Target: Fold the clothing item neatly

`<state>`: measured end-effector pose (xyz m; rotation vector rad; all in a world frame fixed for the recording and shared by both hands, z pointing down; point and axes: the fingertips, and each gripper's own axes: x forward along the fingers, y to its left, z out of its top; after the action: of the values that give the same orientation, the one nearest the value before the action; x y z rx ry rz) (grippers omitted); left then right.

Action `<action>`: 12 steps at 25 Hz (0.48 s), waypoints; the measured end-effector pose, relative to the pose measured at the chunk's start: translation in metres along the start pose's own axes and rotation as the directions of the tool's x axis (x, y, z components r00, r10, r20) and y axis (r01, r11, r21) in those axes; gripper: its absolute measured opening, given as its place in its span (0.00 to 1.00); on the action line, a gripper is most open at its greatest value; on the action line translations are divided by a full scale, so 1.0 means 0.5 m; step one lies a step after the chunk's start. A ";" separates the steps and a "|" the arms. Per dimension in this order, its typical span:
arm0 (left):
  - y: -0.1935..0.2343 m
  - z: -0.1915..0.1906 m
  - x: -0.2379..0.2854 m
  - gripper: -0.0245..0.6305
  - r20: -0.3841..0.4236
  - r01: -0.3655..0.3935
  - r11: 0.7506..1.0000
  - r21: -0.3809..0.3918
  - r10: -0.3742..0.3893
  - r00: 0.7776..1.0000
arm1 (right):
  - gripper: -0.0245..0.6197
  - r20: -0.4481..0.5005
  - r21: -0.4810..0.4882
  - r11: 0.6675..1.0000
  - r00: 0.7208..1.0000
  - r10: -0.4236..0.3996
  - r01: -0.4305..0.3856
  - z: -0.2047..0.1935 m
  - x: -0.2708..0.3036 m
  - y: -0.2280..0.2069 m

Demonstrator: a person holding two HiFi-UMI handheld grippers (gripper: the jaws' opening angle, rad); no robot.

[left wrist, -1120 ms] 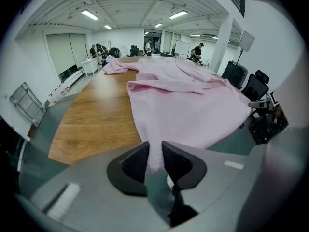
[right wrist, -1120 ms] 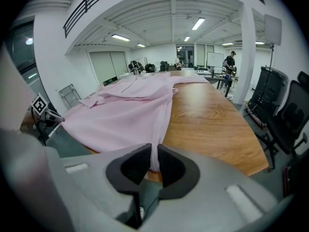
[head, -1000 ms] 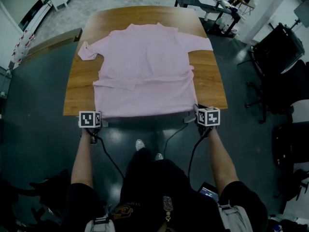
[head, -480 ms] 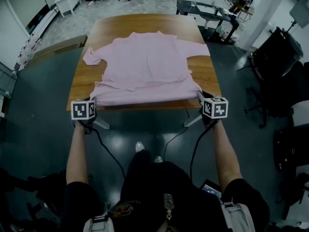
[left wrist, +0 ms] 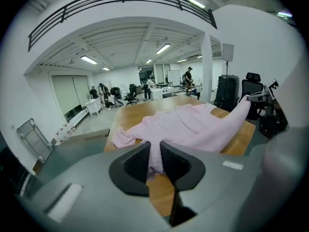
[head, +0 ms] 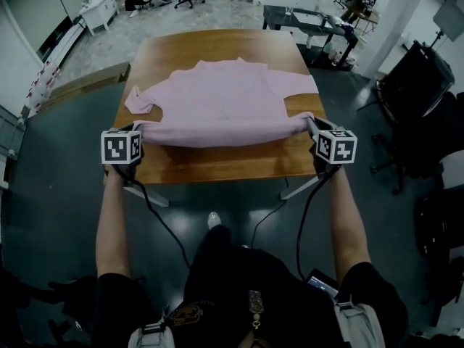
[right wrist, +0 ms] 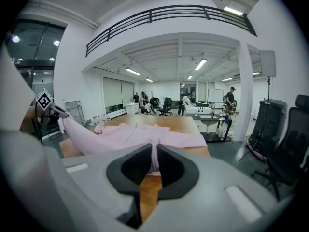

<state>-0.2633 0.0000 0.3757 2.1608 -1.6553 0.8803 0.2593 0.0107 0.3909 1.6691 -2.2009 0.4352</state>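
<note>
A pink short-sleeved shirt lies spread on the wooden table, collar at the far side. Its near hem is lifted off the wood and hangs stretched between my two grippers. My left gripper is shut on the hem's left corner; its jaws have just been closing, with pink cloth pinched between them. At the other corner my right gripper is shut on a fold of the hem. The shirt sags from the left gripper toward the other one. The left sleeve lies flat.
Black office chairs stand right of the table. Desks and a white cabinet are at the far side, with people beyond. White table legs show below the near edge. Cables hang from both grippers.
Both grippers have risen and moved forward over the table's near edge, carrying the hem. The shirt's lower part, which hung over the edge, is now lifted above the wood.
</note>
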 end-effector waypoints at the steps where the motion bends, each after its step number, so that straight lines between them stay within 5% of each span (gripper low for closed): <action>1: 0.009 0.007 0.019 0.13 -0.008 0.009 1.000 0.002 -0.009 1.000 | 0.09 -0.001 0.001 1.000 1.000 -0.007 0.007 0.008 0.014 -0.003; 12: 0.070 0.089 0.271 0.11 -0.102 0.131 0.990 0.046 -0.126 0.987 | 0.07 -0.074 0.015 0.996 0.993 -0.092 0.093 0.064 0.208 -0.059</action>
<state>-0.2617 -0.1401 0.4199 2.1922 -1.4445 0.9861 0.2593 -0.1004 0.4100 1.7285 -2.0638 0.4857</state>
